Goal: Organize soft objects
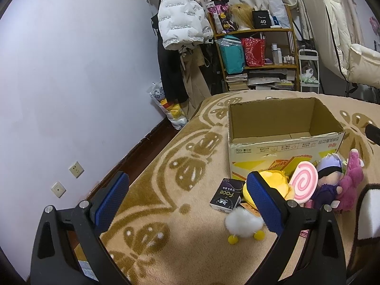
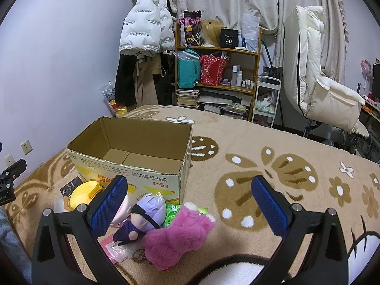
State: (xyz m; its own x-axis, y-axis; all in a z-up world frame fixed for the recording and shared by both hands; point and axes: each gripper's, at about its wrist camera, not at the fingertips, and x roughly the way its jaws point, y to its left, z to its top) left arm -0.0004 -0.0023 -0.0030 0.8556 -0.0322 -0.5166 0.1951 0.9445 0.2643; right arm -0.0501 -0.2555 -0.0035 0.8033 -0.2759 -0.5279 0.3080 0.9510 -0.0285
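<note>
Left gripper [image 1: 187, 197]: jaws stood wide apart with nothing between the blue pads, hovering above the patterned blanket near the bed's left edge.
Right gripper [image 2: 190, 204]: jaws likewise spread wide and empty, over the toy pile.
White pompom toy [image 1: 242, 224]: lay nearest in the left wrist view, fluffy, with two yellow ball feet, on the blanket [image 1: 166, 190] just in front of the black tissue pack.
Black tissue pack [image 1: 225, 196]: flat on the blanket, touching the yellow plush.
Yellow plush [image 1: 273, 180]: rested against the front wall of the box, partly hidden behind the left gripper's right finger.
Pink swirl lollipop plush [image 1: 304, 184]: leaned between the yellow plush and the doll.
Purple-haired doll [image 2: 142, 216]: lay on its side with a black band across the eyes, touching the pink bear.
Pink plush bear [image 2: 178, 235]: sprawled just beside the doll, nearest the right gripper.
Green packet [image 2: 172, 211]: partly under the bear and the doll.
Cardboard box [image 2: 133, 171]: stood open and upright behind the toys, its inside bare.
Shelf [image 2: 218, 71]: past the bed's far edge, crowded with bags, books and bottles.
White puffer jacket [image 2: 144, 26]: hung to the left of the shelf.
</note>
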